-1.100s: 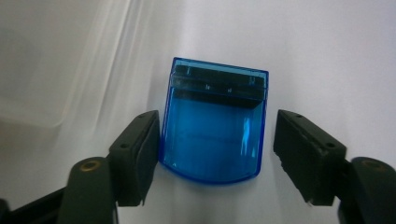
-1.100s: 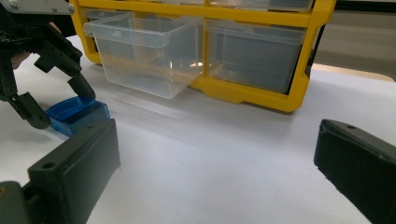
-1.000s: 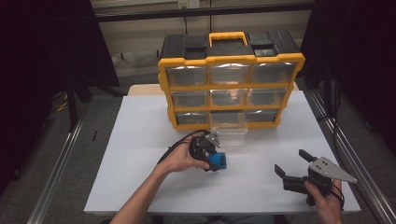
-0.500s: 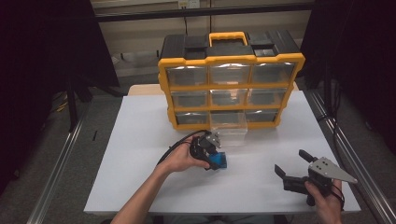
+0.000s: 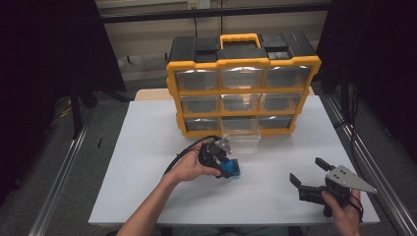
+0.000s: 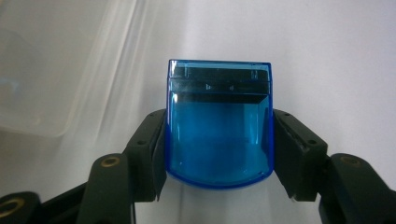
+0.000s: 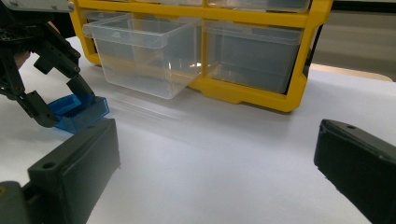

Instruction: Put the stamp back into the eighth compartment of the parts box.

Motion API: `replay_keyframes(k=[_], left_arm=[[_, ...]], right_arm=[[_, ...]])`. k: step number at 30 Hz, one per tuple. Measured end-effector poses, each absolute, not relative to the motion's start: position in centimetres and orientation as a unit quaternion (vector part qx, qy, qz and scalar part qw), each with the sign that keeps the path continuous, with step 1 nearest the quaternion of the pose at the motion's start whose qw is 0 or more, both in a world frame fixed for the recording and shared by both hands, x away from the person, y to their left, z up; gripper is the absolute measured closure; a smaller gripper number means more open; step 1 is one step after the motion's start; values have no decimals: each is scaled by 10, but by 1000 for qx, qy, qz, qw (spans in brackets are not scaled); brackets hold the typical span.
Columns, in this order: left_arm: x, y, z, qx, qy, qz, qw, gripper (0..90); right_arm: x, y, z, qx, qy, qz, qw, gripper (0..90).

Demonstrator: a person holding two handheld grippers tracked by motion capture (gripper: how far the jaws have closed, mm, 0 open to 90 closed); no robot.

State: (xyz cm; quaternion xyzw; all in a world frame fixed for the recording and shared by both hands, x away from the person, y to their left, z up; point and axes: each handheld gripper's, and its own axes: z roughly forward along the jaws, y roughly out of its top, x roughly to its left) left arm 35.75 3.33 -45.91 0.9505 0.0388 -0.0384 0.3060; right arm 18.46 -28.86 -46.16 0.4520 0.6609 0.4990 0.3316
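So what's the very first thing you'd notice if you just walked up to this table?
Probably the big yellow and black plastic drawer cabinet standing at the far side of the white table, with one clear plastic drawer pulled out of its bottom row. Next, the small see-through blue plastic box near the table's middle, gripped between the left gripper's black jaws.

**Blue box lying by the open drawer**

A small translucent blue box (image 6: 219, 135) is lying flat on the white table (image 5: 147, 147), in front of the pulled-out clear drawer (image 5: 240, 130) of the yellow organizer (image 5: 243, 88). Its dark hinged end is pointing away in the left gripper view, its rounded end nearest. Black jaws are flanking its two sides.
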Motion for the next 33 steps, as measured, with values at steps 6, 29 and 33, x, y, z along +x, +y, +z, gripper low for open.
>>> replay_keyframes(k=[6, 29, 33], left_arm=[[356, 37, -451, 948, 31, -56, 313, 423], [349, 59, -422, 918, 40, -4, 394, 423], [347, 62, -416, 911, 40, 4, 410, 423]], right_arm=[[185, -288, -462, 452, 661, 498, 332, 1], [185, -288, -462, 451, 661, 499, 332, 1], [185, -288, -462, 451, 662, 499, 330, 1]])
